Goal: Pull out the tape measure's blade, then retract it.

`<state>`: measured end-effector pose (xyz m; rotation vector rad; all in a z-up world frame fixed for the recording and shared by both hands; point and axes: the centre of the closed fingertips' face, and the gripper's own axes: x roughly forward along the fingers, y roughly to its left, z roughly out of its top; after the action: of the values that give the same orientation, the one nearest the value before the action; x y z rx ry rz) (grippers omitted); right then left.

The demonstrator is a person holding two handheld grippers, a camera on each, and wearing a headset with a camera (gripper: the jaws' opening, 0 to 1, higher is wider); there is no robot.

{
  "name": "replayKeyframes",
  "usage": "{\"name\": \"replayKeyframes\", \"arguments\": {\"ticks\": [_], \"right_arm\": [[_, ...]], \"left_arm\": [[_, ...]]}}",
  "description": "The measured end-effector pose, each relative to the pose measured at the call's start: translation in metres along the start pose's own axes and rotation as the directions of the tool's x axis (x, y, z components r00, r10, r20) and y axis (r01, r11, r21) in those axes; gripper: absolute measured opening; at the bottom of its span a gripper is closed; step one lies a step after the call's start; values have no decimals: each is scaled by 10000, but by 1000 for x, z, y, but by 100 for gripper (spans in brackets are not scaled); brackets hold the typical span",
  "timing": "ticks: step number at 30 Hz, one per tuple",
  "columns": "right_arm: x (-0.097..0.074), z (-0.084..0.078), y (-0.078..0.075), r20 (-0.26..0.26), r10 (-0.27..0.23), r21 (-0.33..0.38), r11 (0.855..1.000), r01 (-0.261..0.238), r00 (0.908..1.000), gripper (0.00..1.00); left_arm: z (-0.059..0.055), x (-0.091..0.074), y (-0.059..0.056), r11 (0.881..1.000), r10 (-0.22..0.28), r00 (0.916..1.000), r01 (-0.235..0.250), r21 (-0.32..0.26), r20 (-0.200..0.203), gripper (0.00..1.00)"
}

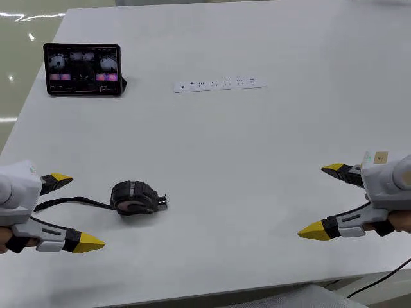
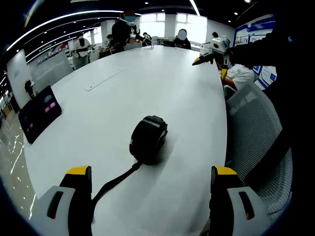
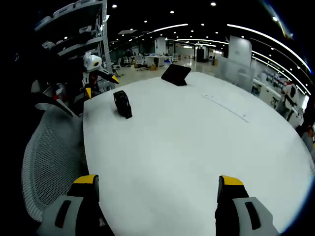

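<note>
At the near left of the white worktop (image 1: 257, 147), the tape measure (image 1: 135, 197) is resting with its dark case closed around the blade, whose end hook is showing at the case's right side. Its black wrist strap (image 1: 70, 203) is trailing off to the left toward my left hand-held gripper (image 1: 80, 210). I am holding that hand-held gripper with its yellow-tipped jaws spread wide and gripping nothing, and the strap is running between them (in the left gripper view the case is sitting just ahead of the jaws, apart from both tips). I am holding my right hand-held gripper (image 1: 320, 200) well apart from the tape measure, over the near right of the worktop, its jaws likewise standing wide open and empty. Farther back, a tablet (image 1: 83, 69) is standing propped at the left with its screen lit, and a white power strip (image 1: 219, 84) is lying flat near the middle.
</note>
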<state>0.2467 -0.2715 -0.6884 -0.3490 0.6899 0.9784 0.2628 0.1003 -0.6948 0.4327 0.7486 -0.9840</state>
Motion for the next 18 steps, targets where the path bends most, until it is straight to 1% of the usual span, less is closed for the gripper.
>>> {"name": "replayKeyframes", "arguments": {"ticks": [2, 4, 6, 8, 10, 13, 14, 18], "right_arm": [[4, 5, 0, 70, 137, -358, 9993, -134, 9999, 99], [7, 9, 0, 9, 161, -614, 9980, -160, 9999, 99], [10, 13, 1, 26, 248, -705, 9972, -246, 9997, 99], [11, 17, 1, 52, 339, -802, 9962, -334, 9994, 99], [13, 21, 0, 47, 391, -946, 9948, -384, 9992, 99], [15, 28, 0, 75, 477, -1108, 9927, -466, 9988, 99], [17, 29, -1, 93, 515, -1170, 9919, -500, 9986, 99], [22, 36, -4, 180, 597, -1195, 9912, -571, 9981, 99]], "left_arm": [[1, 4, 0, 9997, -104, 9998, 107, 215, -144, 99], [4, 7, 0, 9988, -145, 9996, 156, 457, -247, 99], [6, 10, -1, 9978, -283, 9990, 302, 592, -335, 99], [8, 13, 1, 9975, -269, 9991, 290, 644, -334, 99], [8, 15, 3, 9958, -358, 9979, 402, 828, -541, 99], [11, 18, 4, 9937, -408, 9970, 474, 1015, -660, 99], [13, 20, 5, 9920, -409, 9964, 494, 1164, -744, 99], [20, 26, 8, 9884, -452, 9956, 565, 1410, -816, 98]]}}
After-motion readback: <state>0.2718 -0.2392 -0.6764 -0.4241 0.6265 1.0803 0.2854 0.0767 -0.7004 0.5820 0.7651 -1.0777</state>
